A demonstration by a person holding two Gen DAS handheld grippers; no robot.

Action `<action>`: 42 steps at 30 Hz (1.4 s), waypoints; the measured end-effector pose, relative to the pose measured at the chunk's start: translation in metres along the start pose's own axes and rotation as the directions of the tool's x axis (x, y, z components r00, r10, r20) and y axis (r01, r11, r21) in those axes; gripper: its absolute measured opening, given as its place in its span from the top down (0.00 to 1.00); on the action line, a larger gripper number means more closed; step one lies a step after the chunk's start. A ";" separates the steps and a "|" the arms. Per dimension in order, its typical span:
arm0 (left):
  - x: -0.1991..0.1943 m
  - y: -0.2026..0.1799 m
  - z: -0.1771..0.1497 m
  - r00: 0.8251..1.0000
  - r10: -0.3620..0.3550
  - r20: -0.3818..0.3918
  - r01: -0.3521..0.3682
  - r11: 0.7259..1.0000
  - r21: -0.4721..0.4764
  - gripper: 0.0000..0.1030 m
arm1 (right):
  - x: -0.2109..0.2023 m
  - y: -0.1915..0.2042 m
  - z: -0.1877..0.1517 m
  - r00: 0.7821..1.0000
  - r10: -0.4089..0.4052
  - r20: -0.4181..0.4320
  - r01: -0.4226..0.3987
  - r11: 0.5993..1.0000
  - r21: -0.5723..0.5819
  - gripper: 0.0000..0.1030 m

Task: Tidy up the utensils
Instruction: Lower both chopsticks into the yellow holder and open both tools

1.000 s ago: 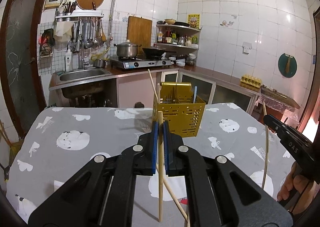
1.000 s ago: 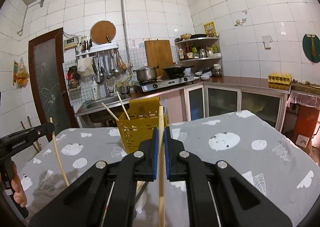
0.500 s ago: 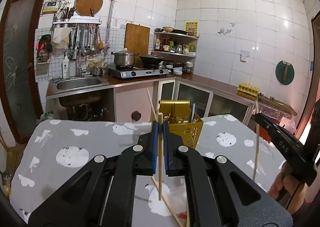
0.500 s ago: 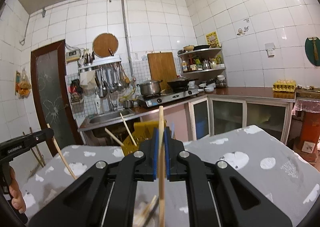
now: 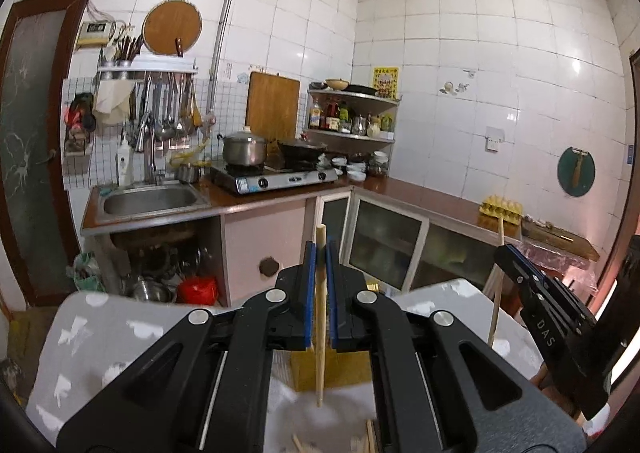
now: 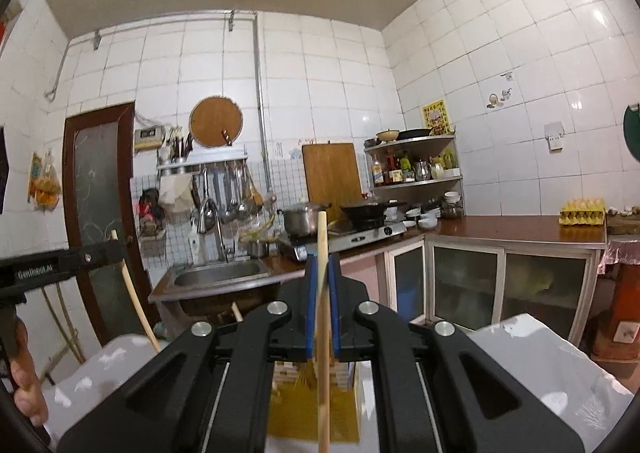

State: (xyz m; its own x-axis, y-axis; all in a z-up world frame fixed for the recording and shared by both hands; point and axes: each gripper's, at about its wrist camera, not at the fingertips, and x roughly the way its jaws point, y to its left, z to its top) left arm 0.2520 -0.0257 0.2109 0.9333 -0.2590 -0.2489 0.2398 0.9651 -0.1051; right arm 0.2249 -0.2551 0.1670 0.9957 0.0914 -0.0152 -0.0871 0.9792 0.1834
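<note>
My left tool [image 5: 319,253] is clamped on a wooden chopstick [image 5: 320,333], the blue pads pressed against it from both sides. The stick stands nearly upright, its top poking a little above the pads and its lower end hanging free above the tabletop [image 5: 100,337] with its grey patterned cloth. Right behind and below that stick I see the yellow utensil holder [image 5: 332,369], mostly hidden by the tool's black arms. A few loose chopstick ends [image 5: 300,445] show blurred at the bottom edge of the left view.

My right tool [image 6: 321,265] is likewise closed tight on a second chopstick [image 6: 323,365], also close to upright, its top well above the pads and its shaft running down in front of the yellow utensil holder [image 6: 312,413], which stands on the cloth directly under this tool. Whether the lower tip reaches into the holder I cannot tell, since it leaves the frame.

Each view catches the other tool off to the side with its stick; in the right view a hand [image 6: 24,393] grips the left one's handle
</note>
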 end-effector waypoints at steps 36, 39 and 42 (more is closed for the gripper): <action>0.140 0.025 -0.043 0.993 0.061 -0.102 -0.061 0.998 -0.001 0.44 | 0.152 -0.032 -0.051 0.994 -0.033 -0.108 0.037 0.999 0.033 0.66; 0.110 0.029 -0.041 0.994 0.083 -0.077 -0.084 0.996 -0.007 0.30 | 0.122 -0.037 -0.048 0.989 -0.058 -0.135 0.059 0.998 0.006 0.48; 0.077 0.035 -0.041 0.992 0.088 -0.091 -0.091 0.995 -0.027 0.16 | 0.092 -0.041 -0.045 0.974 -0.077 -0.212 0.078 0.997 -0.003 0.47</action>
State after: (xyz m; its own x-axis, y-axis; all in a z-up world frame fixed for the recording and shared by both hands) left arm 0.3214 -0.0135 0.1482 0.9224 -0.1756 -0.3439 0.1467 0.9832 -0.1085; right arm 0.3186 -0.2785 0.1141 0.9700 0.0526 -0.2373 -0.0097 0.9839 0.1783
